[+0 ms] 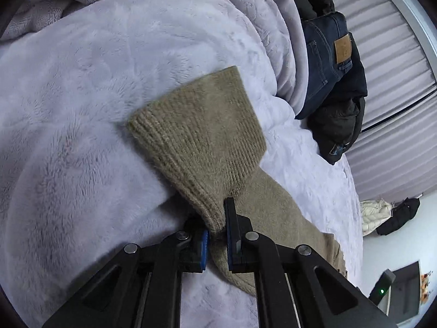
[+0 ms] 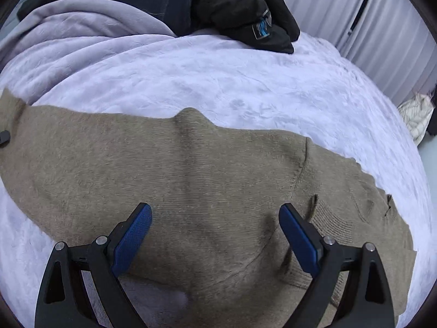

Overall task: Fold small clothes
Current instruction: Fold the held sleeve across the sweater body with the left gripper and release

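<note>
A tan knit sweater (image 2: 191, 175) lies spread on a pale lilac fleece blanket (image 2: 218, 76). In the left wrist view its ribbed sleeve cuff (image 1: 199, 128) is folded over and lies on the blanket (image 1: 82, 109). My left gripper (image 1: 217, 235) is shut on the sleeve's edge, its blue pads pinching the knit. My right gripper (image 2: 215, 218) is open and empty, hovering just over the sweater's body with its blue pads (image 2: 133, 237) wide apart. The ribbed hem shows at the right (image 2: 336, 227).
Dark jeans (image 1: 325, 63) and a black jacket (image 1: 344, 114) lie at the blanket's far edge, also in the right wrist view (image 2: 245, 8). A lilac ribbed curtain (image 1: 390, 87) hangs beyond. A cream garment (image 1: 374, 216) and a black item lie on the floor.
</note>
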A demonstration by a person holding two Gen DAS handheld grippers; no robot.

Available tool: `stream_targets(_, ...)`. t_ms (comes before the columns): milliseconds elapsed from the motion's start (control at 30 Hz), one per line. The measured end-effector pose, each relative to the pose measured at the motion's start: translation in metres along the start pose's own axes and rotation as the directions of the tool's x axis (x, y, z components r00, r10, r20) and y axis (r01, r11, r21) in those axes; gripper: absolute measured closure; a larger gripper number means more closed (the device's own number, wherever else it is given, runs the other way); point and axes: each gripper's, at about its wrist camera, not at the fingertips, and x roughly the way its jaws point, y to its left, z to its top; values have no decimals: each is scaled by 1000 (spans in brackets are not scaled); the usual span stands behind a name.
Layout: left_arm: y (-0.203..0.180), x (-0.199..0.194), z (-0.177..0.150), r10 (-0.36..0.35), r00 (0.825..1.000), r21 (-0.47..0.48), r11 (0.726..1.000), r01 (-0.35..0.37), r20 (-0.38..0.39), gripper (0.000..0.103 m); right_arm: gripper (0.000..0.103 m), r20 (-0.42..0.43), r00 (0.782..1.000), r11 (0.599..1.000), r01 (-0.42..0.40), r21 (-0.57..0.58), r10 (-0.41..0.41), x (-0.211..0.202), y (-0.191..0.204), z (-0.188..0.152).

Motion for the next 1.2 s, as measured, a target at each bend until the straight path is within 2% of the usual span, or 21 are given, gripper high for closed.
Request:
stream_targets(67,-2,4,1,-5,1000,-8,1000,5,5,94,7,13,1000,1000,5,-9,-5,-1,1,-3)
stream_targets(233,-12,14,8,-18,999,-15,1000,19,33,94,7,-13,998,996,-53,73,54,-1,-19,-8)
stream_targets(300,-11,18,12,-17,999,-8,1000,18,31,98,7,-11,999,996,-48,77,49,-5,-24,-5)
stream_targets(367,-5,12,13,-53,998,-24,998,54,38,98,7,6,999,995,-47,83,46,-11,-30,-1)
stream_targets(500,-21,-15,5,-16,993,80,997,7,116,98,7,11,999,991,-48,124,47,-12,-34,12)
stream_targets(633,-33,-35,-6,2,986,120,992,-22,167,98,7,-31,998,992,-47,121,51,3,-7,19)
stream_targets(767,-36,-33,-8,57,983,142,987,-82,175,98,7,-17,998,999,-53,-14,53,0,50,16)
stream_targets(800,-34,-35,-6,44,985,125,990,-66,169,98,7,-3,997,996,-72,-43,72,-6,58,17)
stream_targets(833,-33,-38,-5,29,985,114,992,-49,170,98,7,7,990,988,-138,-61,139,-13,64,17)
stream_targets(867,-34,-42,-5,18,984,113,993,-39,176,98,7,8,972,970,-234,-67,235,-20,66,17)
stream_targets(900,-38,-47,-4,18,983,123,992,-41,185,98,7,12,955,953,-296,-68,298,-27,65,16)
stream_targets(933,-43,-49,-5,21,981,139,989,-48,191,98,7,26,950,948,-310,-67,313,-33,62,16)
stream_targets(1000,-59,-54,-9,38,980,186,980,-75,197,98,7,68,968,970,-239,-49,241,-41,50,15)
stream_targets(1067,-73,-58,-12,33,980,213,974,-75,195,98,7,73,988,990,-137,14,136,-36,29,14)
stream_targets(1133,-89,-58,-15,37,981,230,970,-81,193,98,7,4,1000,995,-27,92,27,-18,9,12)
stream_targets(1167,-98,-56,-17,42,982,239,967,-87,186,98,7,-47,999,993,-15,117,20,-7,3,10)
stream_targets(1200,-107,-55,-20,46,983,250,964,-90,177,98,7,-109,992,991,-52,126,66,5,2,6)
